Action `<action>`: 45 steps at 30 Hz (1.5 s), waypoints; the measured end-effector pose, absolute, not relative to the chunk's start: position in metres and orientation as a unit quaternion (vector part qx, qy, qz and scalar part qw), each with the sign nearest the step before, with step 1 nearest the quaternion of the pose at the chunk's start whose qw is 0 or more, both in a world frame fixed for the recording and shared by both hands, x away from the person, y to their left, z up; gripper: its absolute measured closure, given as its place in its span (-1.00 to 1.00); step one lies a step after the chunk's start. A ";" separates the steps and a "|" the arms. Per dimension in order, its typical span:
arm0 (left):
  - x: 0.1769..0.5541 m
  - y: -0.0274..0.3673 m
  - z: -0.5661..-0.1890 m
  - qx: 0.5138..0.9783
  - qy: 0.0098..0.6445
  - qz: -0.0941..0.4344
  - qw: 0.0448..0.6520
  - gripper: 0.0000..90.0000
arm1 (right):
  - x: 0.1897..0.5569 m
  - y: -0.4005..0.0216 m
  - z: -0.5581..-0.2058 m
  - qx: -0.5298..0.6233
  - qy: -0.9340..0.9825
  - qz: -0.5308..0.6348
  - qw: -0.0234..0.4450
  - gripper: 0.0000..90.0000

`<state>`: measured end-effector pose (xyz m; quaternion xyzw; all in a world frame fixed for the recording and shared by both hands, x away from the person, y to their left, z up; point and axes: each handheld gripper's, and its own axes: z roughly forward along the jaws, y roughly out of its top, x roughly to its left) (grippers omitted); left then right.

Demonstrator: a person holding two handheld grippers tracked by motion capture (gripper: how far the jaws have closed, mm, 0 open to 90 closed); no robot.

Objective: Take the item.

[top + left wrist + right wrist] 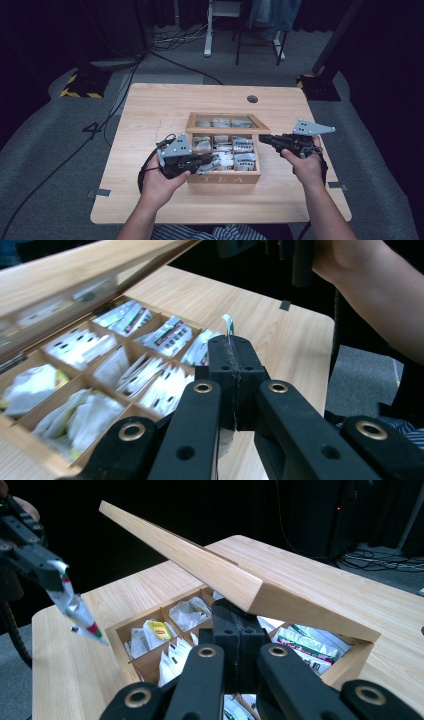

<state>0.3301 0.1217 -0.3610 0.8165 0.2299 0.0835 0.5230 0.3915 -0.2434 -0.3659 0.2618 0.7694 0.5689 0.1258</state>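
A wooden tea box (225, 178) marked TEA stands mid-table, its compartments holding several tea bags (165, 335). The glass-paned lid (227, 116) is raised at a slant. My right gripper (264, 139) is shut, its tips (239, 615) right under the lid's (200, 565) front edge at the right corner, apparently propping it. My left gripper (205, 162) hovers over the box's front left, shut on a silvery tea bag packet (75, 607). A white and green end of the packet (228, 325) sticks out past the pads, and the left gripper (52, 575) holds it clear above the table.
The light wooden table (150, 110) has a cable hole (252, 99) at the back right. Bare tabletop lies left, right and in front of the box. Beyond the table, cables (175, 37) and stand bases (80, 82) lie on the grey floor.
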 end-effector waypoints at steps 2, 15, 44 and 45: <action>0.330 0.127 -0.359 0.816 0.233 0.089 0.521 0.99 | 0.391 -0.243 -0.366 0.261 0.770 0.569 0.126 1.00; 0.326 0.177 -0.358 0.798 0.299 0.103 0.513 0.99 | 0.391 -0.243 -0.366 0.262 0.770 0.568 0.126 1.00; 0.367 0.232 -0.415 0.778 0.421 0.120 0.451 0.98 | 0.391 -0.245 -0.368 0.263 0.772 0.565 0.124 1.00; 0.369 0.233 -0.417 0.778 0.423 0.120 0.449 0.98 | 0.391 -0.245 -0.368 0.263 0.772 0.565 0.124 1.00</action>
